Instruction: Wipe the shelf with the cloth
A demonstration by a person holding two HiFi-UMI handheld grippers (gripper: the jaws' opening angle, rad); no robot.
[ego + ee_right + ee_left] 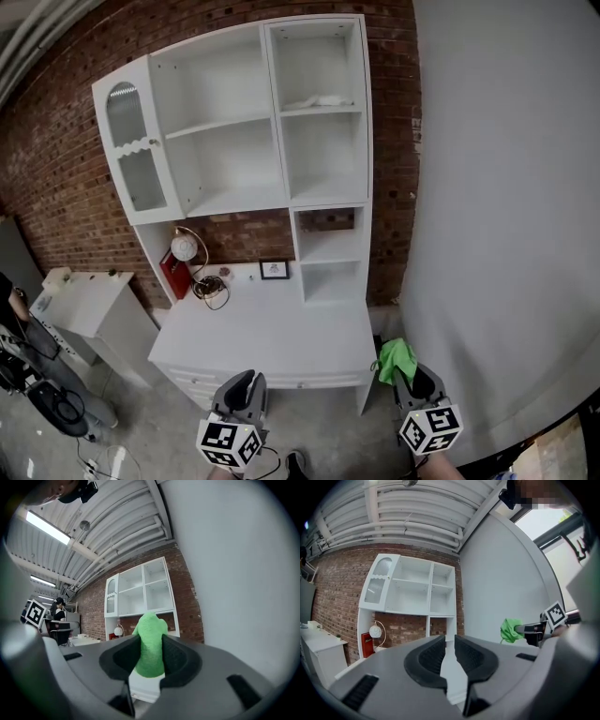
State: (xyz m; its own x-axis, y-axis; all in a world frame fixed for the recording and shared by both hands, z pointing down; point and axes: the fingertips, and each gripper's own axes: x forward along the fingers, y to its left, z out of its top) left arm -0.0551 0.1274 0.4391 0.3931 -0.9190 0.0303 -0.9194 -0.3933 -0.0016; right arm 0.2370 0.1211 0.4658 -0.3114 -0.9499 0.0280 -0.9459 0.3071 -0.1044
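With my right gripper clamped on the green cloth and my left gripper nearly closed and empty, I should reach the white shelf well ahead and press flat, though I can't make out dust from here.

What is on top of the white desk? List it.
On the desk: a round white lamp, a red book beside it, a tangle of cable and a small framed picture. The lamp hides part of the book.
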